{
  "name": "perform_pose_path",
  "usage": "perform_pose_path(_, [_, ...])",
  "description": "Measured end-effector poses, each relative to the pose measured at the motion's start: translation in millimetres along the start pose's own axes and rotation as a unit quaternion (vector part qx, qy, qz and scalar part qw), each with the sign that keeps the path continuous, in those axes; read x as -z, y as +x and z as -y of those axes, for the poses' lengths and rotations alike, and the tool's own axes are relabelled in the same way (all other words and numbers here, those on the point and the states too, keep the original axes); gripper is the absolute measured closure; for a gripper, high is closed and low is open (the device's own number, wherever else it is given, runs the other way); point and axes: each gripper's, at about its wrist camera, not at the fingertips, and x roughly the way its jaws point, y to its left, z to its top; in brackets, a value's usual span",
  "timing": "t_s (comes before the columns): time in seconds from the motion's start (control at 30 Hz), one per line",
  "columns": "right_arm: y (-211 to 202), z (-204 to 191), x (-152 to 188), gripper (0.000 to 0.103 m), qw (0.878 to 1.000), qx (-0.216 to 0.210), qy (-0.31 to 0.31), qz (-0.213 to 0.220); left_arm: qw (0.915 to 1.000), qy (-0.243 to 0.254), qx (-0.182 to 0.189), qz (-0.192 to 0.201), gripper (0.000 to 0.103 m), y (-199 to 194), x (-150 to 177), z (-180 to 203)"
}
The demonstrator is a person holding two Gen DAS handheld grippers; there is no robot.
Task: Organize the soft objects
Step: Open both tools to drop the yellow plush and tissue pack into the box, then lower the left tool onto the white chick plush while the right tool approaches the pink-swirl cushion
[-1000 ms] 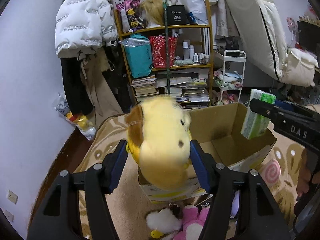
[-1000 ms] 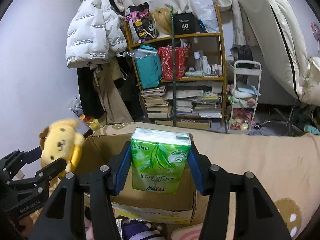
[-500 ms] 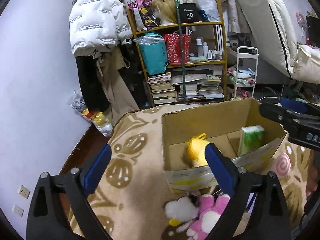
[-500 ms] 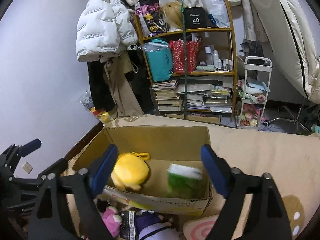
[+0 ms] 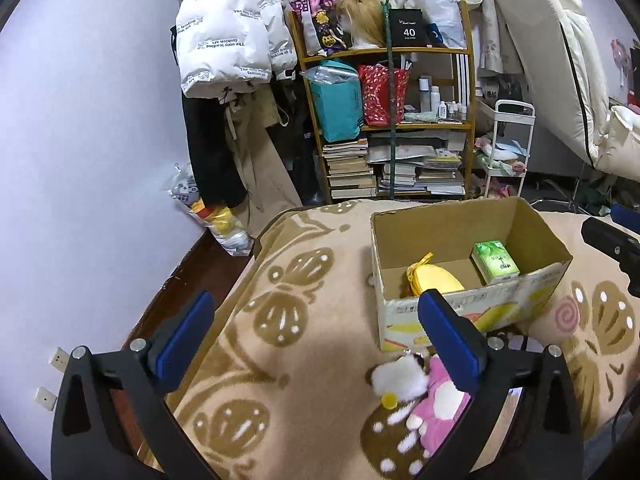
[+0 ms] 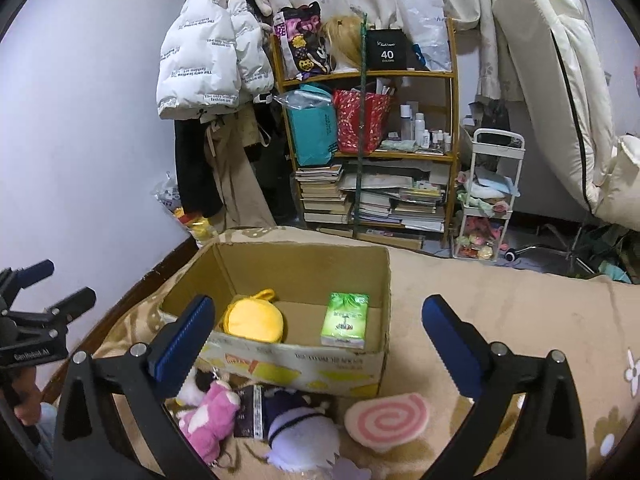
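An open cardboard box (image 5: 536, 220) (image 6: 376, 364) stands on the patterned beige blanket. Inside it lie a yellow plush (image 5: 434, 280) (image 6: 254, 320) and a green tissue pack (image 5: 495, 261) (image 6: 345, 319). My left gripper (image 5: 316, 336) is open and empty, above the blanket left of the box. My right gripper (image 6: 316, 340) is open and empty, above the box's near wall. In front of the box lie a pink plush (image 5: 442, 408) (image 6: 210, 412), a white fluffy plush (image 5: 398, 374), a purple plush (image 6: 302, 432) and a pink swirl cushion (image 6: 388, 420).
The blanket (image 5: 304, 364) ends at a dark wood floor (image 5: 188, 280) by the white wall on the left. A cluttered shelf (image 5: 392, 128), hanging coats (image 5: 228, 40), a small white cart (image 5: 508, 148) and a leaning mattress (image 5: 560, 60) stand beyond the blanket.
Both grippers opened and dropped the yellow plush and the tissue pack into the box. Both then pulled back and up from the box, with the left one drifting to the left.
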Motion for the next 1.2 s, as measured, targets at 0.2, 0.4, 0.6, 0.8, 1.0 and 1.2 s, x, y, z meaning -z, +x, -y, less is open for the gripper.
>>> perform_pose_path(0.2, [-6.8,0.9,9.2,0.000,1.000,0.004,0.003,-0.016,0.9998,0.000,-0.001,-0.019,0.003,1.9,9.1,1.9])
perform_pose_path(0.4, [5.5,7.0,19.5,0.000,0.998,0.038,0.002,-0.055,0.9988,0.013,-0.003,-0.048,0.003,25.9,20.0,9.0])
perform_pose_path(0.6, [30.2,20.2,28.3,0.000,0.994,0.058,0.017,-0.096,0.9953,0.005,0.032,-0.091,0.003,63.8,30.3,11.3])
perform_pose_path(0.8, [53.5,34.9,34.4,0.000,0.988,0.066,0.042,-0.135,0.9914,-0.002,0.046,-0.123,0.003,92.6,38.1,16.9])
perform_pose_path(1.0, [73.5,46.2,45.4,0.000,0.981,0.063,0.074,-0.168,0.9857,0.005,0.065,-0.155,0.003,110.7,50.4,25.4])
perform_pose_path(1.2, [85.6,51.8,51.3,0.000,0.976,0.065,0.085,-0.187,0.9823,0.023,0.067,-0.173,0.003,121.9,57.9,35.1])
